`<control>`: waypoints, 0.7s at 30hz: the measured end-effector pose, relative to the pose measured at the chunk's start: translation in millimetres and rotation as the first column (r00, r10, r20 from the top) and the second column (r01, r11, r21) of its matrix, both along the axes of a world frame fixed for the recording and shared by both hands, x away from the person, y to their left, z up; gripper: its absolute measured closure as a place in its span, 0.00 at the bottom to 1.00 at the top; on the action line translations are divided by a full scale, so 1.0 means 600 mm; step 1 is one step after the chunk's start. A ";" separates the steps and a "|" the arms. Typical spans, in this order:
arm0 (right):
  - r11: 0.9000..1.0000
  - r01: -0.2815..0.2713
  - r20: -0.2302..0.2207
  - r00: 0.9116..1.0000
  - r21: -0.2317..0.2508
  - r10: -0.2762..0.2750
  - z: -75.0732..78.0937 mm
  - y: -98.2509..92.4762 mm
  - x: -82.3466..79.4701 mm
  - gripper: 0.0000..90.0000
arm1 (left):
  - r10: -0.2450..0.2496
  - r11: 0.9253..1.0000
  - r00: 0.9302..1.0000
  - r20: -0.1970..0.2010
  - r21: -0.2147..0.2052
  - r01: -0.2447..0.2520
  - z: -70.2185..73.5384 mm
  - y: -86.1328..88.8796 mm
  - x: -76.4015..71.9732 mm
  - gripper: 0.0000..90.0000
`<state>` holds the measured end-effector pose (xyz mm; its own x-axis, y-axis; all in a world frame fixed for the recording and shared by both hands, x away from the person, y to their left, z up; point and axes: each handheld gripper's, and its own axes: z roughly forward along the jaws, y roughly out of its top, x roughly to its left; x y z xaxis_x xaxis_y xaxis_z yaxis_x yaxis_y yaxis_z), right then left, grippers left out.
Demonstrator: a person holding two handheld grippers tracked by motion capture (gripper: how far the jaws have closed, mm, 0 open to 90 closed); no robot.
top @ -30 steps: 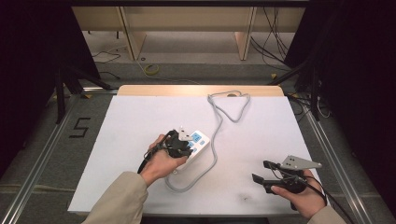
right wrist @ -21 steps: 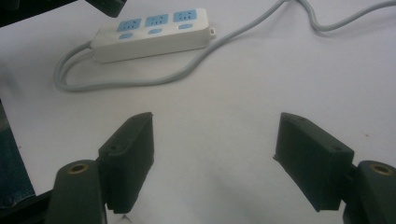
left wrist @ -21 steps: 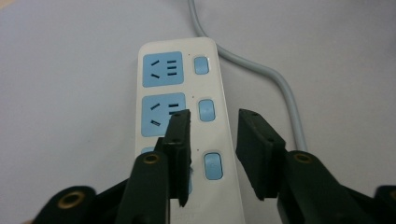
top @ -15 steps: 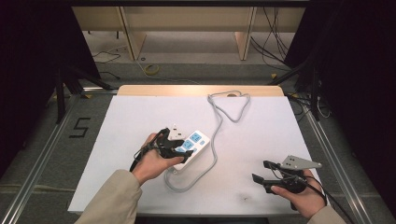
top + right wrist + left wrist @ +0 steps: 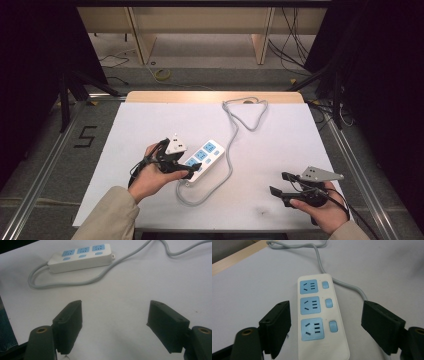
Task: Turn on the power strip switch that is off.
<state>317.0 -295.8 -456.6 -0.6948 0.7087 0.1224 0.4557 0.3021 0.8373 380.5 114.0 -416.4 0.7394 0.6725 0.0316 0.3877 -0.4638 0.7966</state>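
High view, left of centre: left hand-held gripper in the person's left hand, jaws released and just been opening, tips over the near end of the power strip. Left gripper view: power strip lies between the two spread jaws, neither pad touching it; three blue sockets with a blue switch beside each. Strip is white, flat on the white surface, at centre frame, angled toward upper right. Its grey cable loops from the near end round the right side of the strip and runs up to a bend at the surface's far edge, top centre. Lower right of frame: right hand-held gripper in the right hand, jaws spread wide, nothing between them, well apart from the strip. Right gripper view: strip at upper left, cable curving below it.
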 end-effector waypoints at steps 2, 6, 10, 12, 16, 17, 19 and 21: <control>1.000 0.000 -0.002 1.000 0.000 0.000 0.000 0.000 0.000 0.32 | 0.004 1.000 1.000 0.009 -0.003 -0.004 0.000 0.006 -0.003 0.25; 1.000 -0.003 0.001 1.000 -0.001 0.003 0.000 0.001 0.001 0.31 | 0.011 1.000 1.000 0.017 -0.012 -0.011 0.000 0.018 -0.008 0.24; 1.000 -0.004 0.001 1.000 -0.001 0.004 0.000 0.001 0.001 0.31 | 0.019 1.000 0.999 0.026 -0.018 -0.019 -0.003 0.030 -0.014 0.22; 1.000 -0.005 0.000 1.000 -0.003 0.005 -0.001 0.001 0.002 0.31 | 0.021 1.000 0.999 0.035 -0.021 -0.020 -0.005 0.034 -0.017 0.21; 1.000 -0.006 0.000 1.000 -0.004 0.006 -0.001 0.002 0.002 0.31 | 0.022 0.999 0.999 0.043 -0.030 -0.021 -0.008 0.043 -0.023 0.20; 1.000 -0.006 0.000 1.000 -0.004 0.006 -0.001 0.001 0.002 0.31 | 0.020 0.999 0.999 0.045 -0.032 -0.019 -0.008 0.044 -0.024 0.20; 1.000 -0.006 0.001 1.000 -0.002 0.006 -0.001 0.001 0.002 0.31 | 0.023 0.999 0.999 0.047 -0.036 -0.021 -0.011 0.049 -0.027 0.20; 1.000 -0.006 0.001 1.000 -0.003 0.006 -0.001 0.001 0.003 0.31 | 0.024 0.999 0.999 0.049 -0.029 -0.022 -0.014 0.055 -0.029 0.19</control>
